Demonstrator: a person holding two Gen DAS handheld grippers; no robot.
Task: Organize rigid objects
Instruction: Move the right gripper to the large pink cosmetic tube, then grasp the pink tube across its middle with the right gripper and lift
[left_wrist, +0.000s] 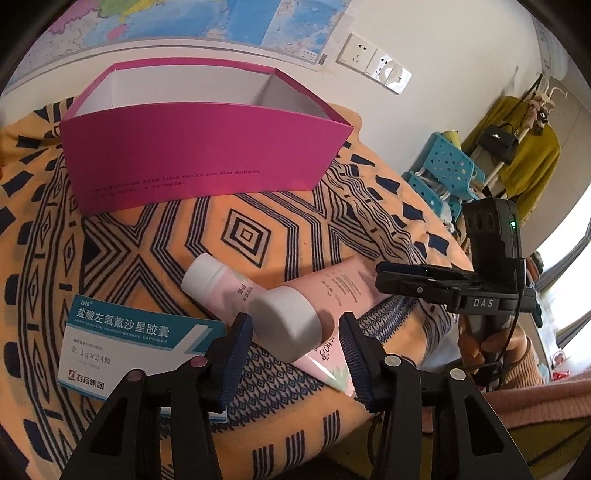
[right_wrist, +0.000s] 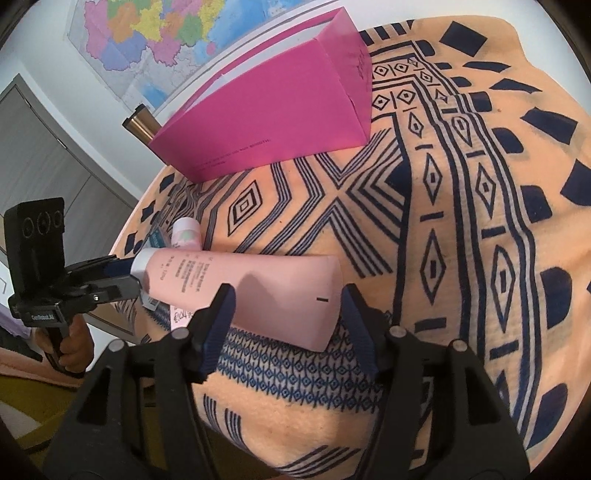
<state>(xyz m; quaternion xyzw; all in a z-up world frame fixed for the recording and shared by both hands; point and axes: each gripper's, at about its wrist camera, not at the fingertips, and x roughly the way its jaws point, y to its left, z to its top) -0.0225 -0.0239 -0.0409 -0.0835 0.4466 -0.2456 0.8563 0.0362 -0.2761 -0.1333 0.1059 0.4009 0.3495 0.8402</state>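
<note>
Here your left tool (left_wrist: 295, 332) gapes around the pink tube (left_wrist: 317, 295)'s white cap, your right tool (right_wrist: 286, 314) (equally wide) straddles its crimped end.

The pink tube (left_wrist: 332, 291) hides part of the white bottle (left_wrist: 218, 284) lying behind it, and its crimped end is covered by the right gripper (left_wrist: 406, 280) in the left wrist view. The medicine box (left_wrist: 122, 343) loses its near corner behind the left gripper (left_wrist: 295, 354). The magenta box (right_wrist: 266, 107) shows none of its floor. Its small printed lines are too fine to read. A brass cylinder (right_wrist: 142, 123) behind it is half hidden.
</note>
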